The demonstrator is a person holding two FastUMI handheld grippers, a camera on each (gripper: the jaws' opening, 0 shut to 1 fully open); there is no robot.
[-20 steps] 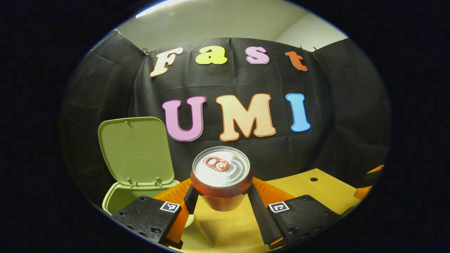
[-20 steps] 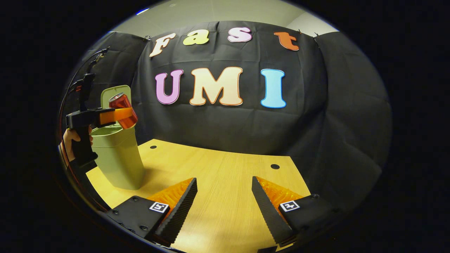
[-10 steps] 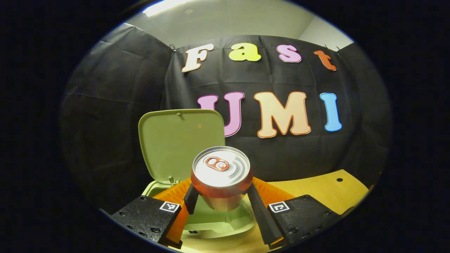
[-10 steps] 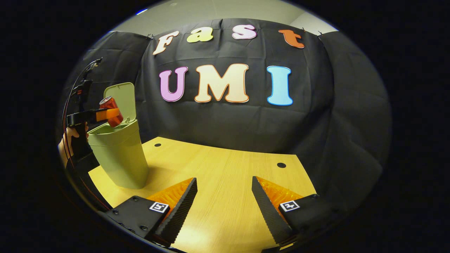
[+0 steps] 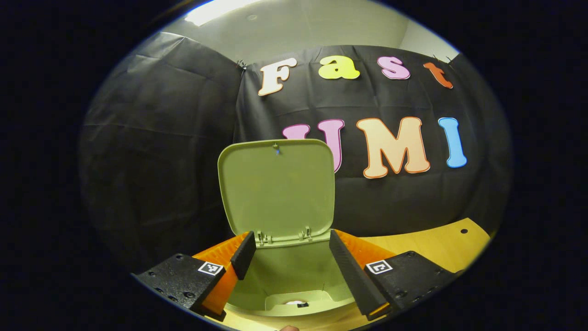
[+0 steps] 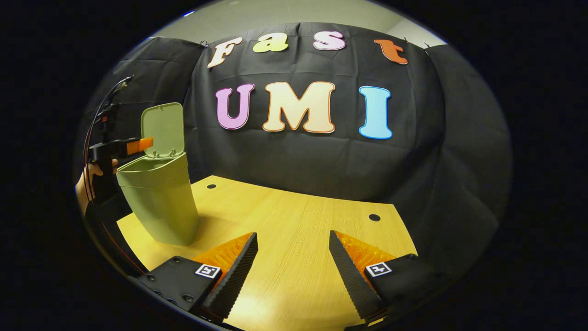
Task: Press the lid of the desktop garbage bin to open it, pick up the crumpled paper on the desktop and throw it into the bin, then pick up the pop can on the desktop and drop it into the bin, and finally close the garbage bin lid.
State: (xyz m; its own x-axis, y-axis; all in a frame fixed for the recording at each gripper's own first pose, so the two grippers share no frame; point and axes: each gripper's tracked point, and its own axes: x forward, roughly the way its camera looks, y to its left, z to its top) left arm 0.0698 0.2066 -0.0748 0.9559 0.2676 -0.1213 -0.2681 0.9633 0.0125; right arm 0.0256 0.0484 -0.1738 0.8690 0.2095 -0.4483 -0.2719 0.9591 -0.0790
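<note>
On the wooden desktop [image 6: 294, 220] the green garbage bin [image 6: 158, 202] stands with its lid [image 5: 277, 186] upright. Half a second ago the left gripper [image 5: 289, 266] clamped the pop can above the opening; now its jaws are spread and empty, so the can has likely dropped inside. The right gripper [image 6: 294, 262] hovers open. Closing the lid remains.

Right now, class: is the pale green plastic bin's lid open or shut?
Open: the pale green plastic bin's lid stands upright behind the bin's mouth.

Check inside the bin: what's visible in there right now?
Left gripper view looks down into the open bin: green inner walls and a small pale patch low down, too small to identify. The bottom is hidden by the rim.
</note>
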